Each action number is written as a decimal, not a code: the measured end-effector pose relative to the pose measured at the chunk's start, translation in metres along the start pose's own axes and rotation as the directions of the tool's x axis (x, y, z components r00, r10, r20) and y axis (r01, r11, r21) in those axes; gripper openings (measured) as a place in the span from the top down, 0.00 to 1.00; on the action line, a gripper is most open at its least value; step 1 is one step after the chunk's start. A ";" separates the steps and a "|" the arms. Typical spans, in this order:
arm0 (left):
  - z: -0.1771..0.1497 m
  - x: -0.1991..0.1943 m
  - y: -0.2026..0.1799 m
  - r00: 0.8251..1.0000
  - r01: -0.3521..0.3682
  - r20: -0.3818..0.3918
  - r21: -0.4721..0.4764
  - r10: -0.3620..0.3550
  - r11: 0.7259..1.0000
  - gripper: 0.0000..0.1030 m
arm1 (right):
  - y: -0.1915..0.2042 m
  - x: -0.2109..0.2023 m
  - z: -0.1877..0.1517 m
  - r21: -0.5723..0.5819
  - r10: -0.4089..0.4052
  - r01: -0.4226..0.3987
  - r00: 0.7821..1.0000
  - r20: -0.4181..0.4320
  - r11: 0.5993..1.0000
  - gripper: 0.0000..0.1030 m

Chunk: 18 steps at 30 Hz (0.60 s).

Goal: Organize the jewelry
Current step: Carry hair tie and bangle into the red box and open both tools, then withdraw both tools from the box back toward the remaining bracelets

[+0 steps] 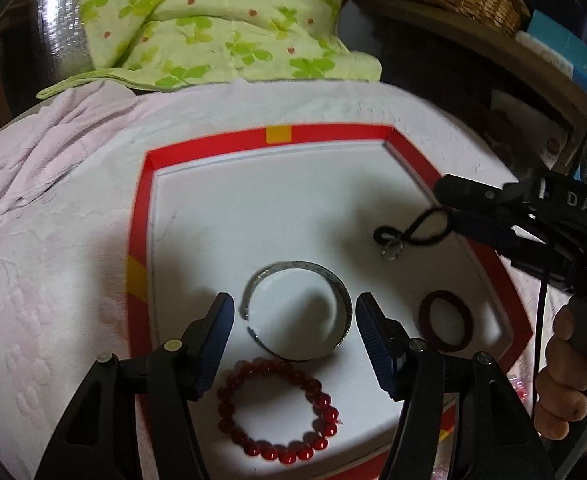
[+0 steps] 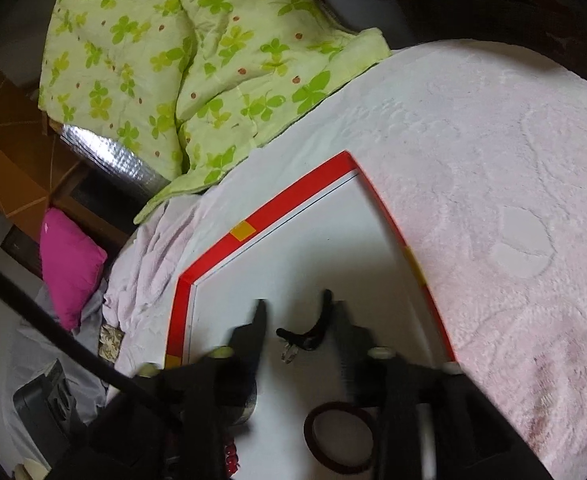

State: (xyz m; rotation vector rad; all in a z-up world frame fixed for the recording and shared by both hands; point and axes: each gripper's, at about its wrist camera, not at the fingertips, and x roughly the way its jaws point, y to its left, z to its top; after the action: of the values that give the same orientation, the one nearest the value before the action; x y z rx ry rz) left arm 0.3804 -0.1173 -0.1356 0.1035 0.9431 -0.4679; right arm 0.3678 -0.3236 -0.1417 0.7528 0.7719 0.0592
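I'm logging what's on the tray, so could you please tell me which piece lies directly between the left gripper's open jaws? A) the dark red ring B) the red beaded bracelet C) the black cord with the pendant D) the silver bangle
D: in the left wrist view the silver bangle lies between the left gripper's open jaws, with the red beaded bracelet nearer the camera.

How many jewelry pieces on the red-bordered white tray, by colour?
Silver: 1, open metal cuff bangle
Red: 1, red beaded bracelet
Dark maroon: 1, smooth ring bangle
Black: 1, black cord with small silver pendant
Total: 4, all on the tray
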 end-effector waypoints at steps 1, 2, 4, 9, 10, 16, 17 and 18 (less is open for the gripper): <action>-0.001 -0.006 0.002 1.000 -0.002 0.013 -0.011 0.002 1.000 0.38 | 0.000 -0.004 0.000 0.002 0.004 -0.004 1.000 0.011 1.000 0.52; -0.002 -0.015 0.006 1.000 -0.007 0.030 -0.030 0.008 1.000 0.37 | 0.000 -0.010 0.000 -0.004 0.006 -0.006 1.000 0.021 1.000 0.52; -0.006 -0.029 0.012 0.998 -0.014 0.055 -0.061 0.018 0.998 0.36 | 0.002 -0.020 0.000 -0.017 0.013 -0.012 0.999 0.038 1.000 0.52; -0.020 -0.061 0.023 0.990 -0.064 0.116 -0.120 0.078 0.991 0.34 | 0.001 -0.049 -0.006 -0.022 0.024 -0.023 0.998 0.062 0.999 0.52; -0.024 -0.068 0.025 0.988 -0.071 0.125 -0.129 0.087 0.989 0.34 | 0.000 -0.056 -0.008 -0.024 0.024 -0.022 0.998 0.065 0.999 0.52; -0.062 -0.097 0.018 0.982 -0.130 0.126 -0.105 0.143 0.986 0.34 | 0.000 -0.095 -0.025 -0.025 0.045 -0.043 0.995 0.089 0.999 0.52; -0.068 -0.100 0.018 0.981 -0.133 0.126 -0.100 0.145 0.986 0.34 | 0.001 -0.101 -0.028 -0.031 0.049 -0.047 0.995 0.089 0.998 0.52; -0.076 -0.104 0.017 0.981 -0.136 0.127 -0.096 0.148 0.986 0.34 | 0.001 -0.108 -0.032 -0.040 0.050 -0.047 0.995 0.089 0.998 0.52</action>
State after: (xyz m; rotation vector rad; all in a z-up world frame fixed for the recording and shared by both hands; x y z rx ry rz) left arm 0.2788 -0.0445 -0.0996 0.0596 0.8169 -0.2973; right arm 0.2687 -0.3369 -0.0904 0.7340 0.6648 0.0828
